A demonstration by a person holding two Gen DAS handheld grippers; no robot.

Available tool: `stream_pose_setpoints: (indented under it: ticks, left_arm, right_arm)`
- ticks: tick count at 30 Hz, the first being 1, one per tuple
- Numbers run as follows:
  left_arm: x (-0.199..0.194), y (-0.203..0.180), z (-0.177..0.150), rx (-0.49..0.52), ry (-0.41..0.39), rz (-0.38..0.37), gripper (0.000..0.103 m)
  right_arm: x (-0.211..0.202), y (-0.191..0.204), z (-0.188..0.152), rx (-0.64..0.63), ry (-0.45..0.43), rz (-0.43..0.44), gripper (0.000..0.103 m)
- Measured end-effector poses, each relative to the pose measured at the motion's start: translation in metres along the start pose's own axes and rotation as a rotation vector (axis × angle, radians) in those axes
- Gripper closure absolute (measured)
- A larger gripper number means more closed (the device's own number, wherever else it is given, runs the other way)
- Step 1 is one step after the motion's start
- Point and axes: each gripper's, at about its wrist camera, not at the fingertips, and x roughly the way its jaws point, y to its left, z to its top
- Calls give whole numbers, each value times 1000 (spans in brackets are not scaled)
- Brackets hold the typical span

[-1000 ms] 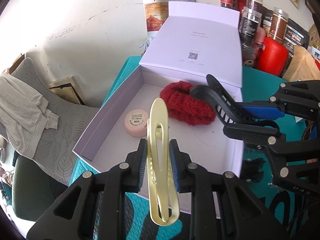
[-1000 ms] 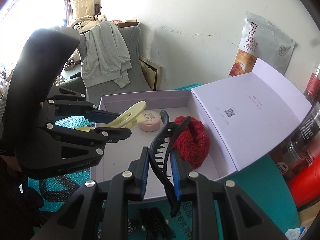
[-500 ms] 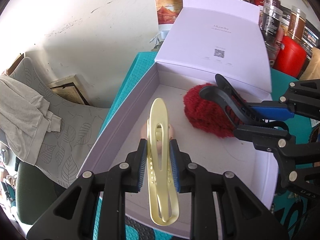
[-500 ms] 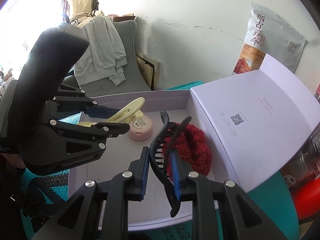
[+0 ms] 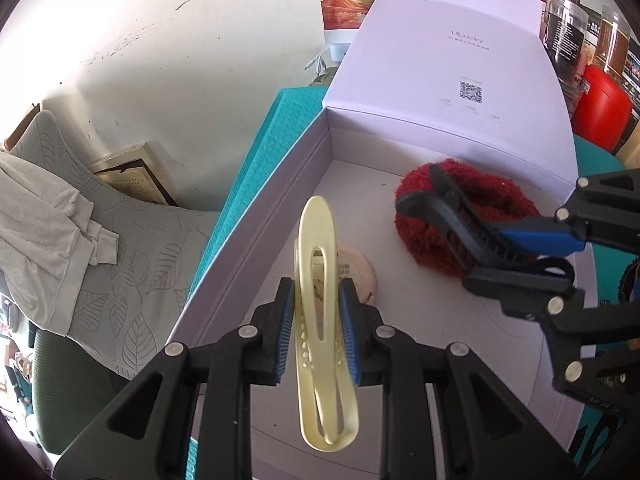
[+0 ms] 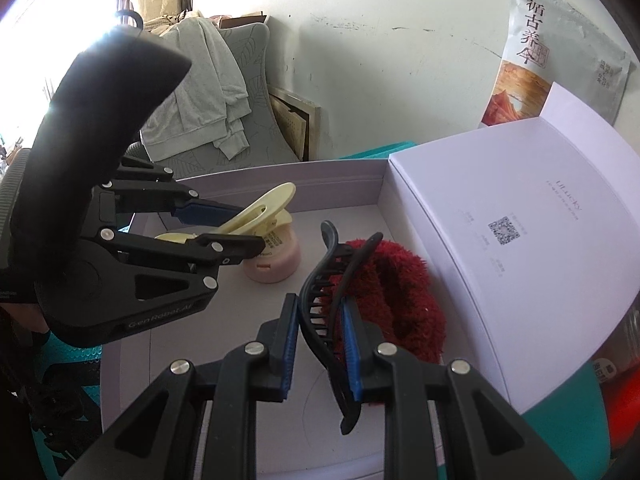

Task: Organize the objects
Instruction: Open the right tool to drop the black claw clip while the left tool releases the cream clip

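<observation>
Your left tool (image 5: 318, 312) clamps the yellow hair clip (image 5: 320, 280), long axis pointing forward over the open box (image 5: 256, 232); your right tool (image 6: 320, 336) grips the black claw clip (image 6: 328, 292) likewise.

A lived-in room of a home. A grey chair (image 6: 244, 92) with a leaf pattern stands at ten o'clock against a scuffed white wall (image 6: 400, 40), a pale sweatshirt (image 6: 192, 92) thrown over its back. A framed picture (image 6: 296, 124) leans on the wall beside it. At one o'clock in the left view, jars (image 5: 568, 20) and a red canister (image 5: 600, 108) crowd the teal-covered table (image 5: 272, 136).
</observation>
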Motion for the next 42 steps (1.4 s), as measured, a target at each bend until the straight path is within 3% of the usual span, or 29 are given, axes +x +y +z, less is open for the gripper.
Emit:
stream_pose_setpoints:
  ticks: [18, 20, 21, 23, 31, 42]
  left_arm:
    - [4, -4, 5, 19, 0, 10, 81]
    - [2, -5, 5, 13, 0, 9, 81]
    - [0, -5, 5, 12, -1, 10, 81]
    - [-5, -5, 5, 5, -6, 11, 81]
    - [-28, -7, 4, -7, -30, 15, 74]
    - [-76, -7, 3, -45, -81, 18, 73]
  right_arm:
    - [9, 3, 1, -2, 16, -18, 82]
    - [7, 3, 1, -5, 18, -23, 78]
    - [6, 3, 1, -5, 17, -26, 72]
    - [2, 3, 1, -2, 10, -35, 66]
    - [-13, -3, 0, 22, -14, -50, 66]
    - [-43, -1, 2, 22, -64, -82, 66]
